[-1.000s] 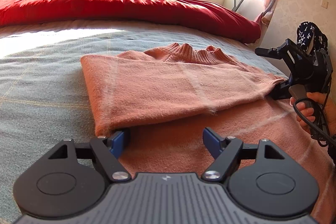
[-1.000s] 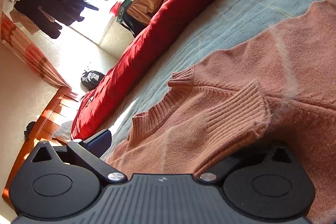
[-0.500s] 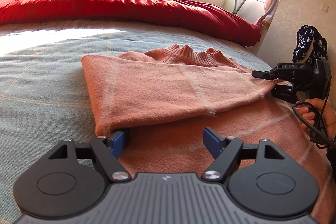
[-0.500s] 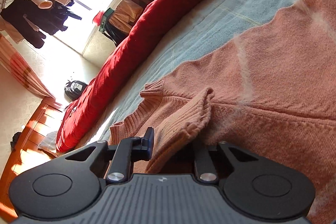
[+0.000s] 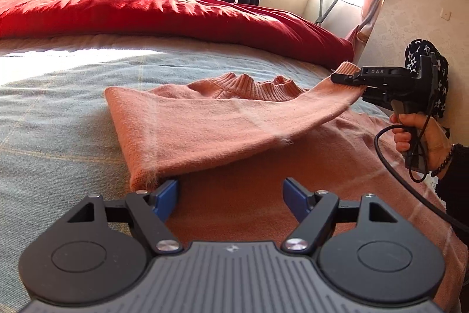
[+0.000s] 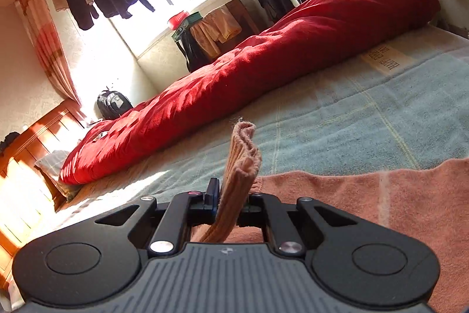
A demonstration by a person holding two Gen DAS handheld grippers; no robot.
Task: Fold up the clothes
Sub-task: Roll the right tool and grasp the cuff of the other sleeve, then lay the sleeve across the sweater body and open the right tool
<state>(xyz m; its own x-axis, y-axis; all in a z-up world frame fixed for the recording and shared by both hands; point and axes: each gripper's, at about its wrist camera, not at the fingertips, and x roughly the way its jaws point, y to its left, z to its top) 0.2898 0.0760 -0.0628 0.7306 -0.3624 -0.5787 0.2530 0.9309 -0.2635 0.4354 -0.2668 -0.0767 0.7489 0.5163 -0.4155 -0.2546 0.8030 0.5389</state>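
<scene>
You're maybe a third in: the salmon knit sweater (image 5: 205,125) lies on the bed (image 5: 58,113), one sleeve (image 5: 234,119) already folded across the chest, its ribbed cuff (image 6: 241,163) clenched in your right hand-held gripper (image 5: 341,77) over at 3 o'clock, raised off the fabric. Your left hand-held gripper (image 5: 231,195) sits released at 6 o'clock on the sweater body, so I'd guess the cuff still needs laying flat, then the other side and the bottom fold.

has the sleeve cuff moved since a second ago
Yes. The sleeve cuff, pinched in the right claw, has risen off the sweater, now level with the red duvet's end.
</scene>
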